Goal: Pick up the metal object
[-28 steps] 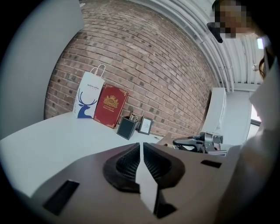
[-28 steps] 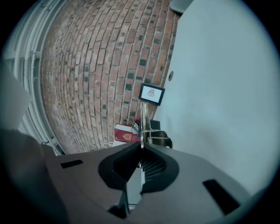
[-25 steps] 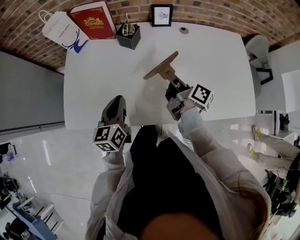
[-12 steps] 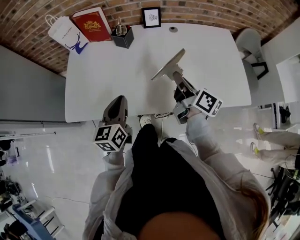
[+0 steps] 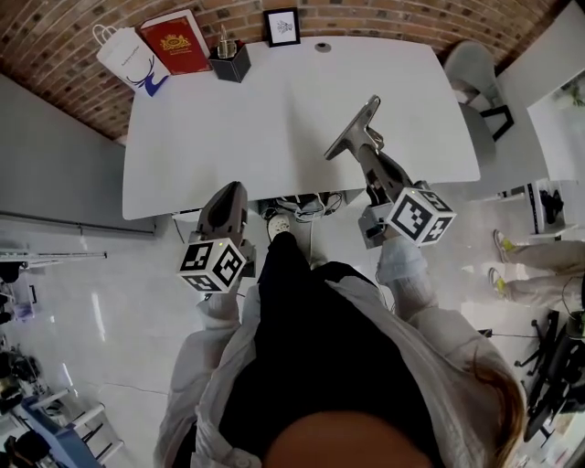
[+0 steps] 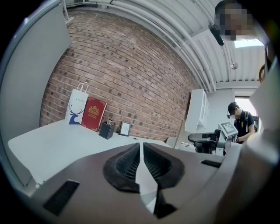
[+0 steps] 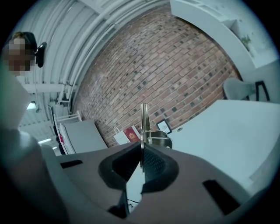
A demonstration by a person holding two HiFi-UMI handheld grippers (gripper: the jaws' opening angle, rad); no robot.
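The metal object [image 5: 355, 126] is a flat plate with a small bracket. It hangs tilted above the right part of the white table [image 5: 228, 137], with my right gripper [image 5: 367, 154] shut on its lower end. In the right gripper view the plate [image 7: 143, 118] stands edge-on, rising straight out of the closed pads of the right gripper [image 7: 141, 154], and the bracket [image 7: 158, 139] sits just beyond them. My left gripper [image 5: 228, 189] hovers at the table's front edge. In the left gripper view the left gripper [image 6: 141, 151] is shut with nothing in it.
Along the brick wall at the table's far edge stand a white paper bag [image 5: 123, 55], a red book [image 5: 174, 41], a black pen holder [image 5: 228, 62] and a small picture frame [image 5: 281, 26]. A grey chair [image 5: 475, 73] stands at the table's right end.
My right gripper has risen and moved right with the metal object, which is now off the table. The head view has drawn back from the table. The left gripper has stayed in place.
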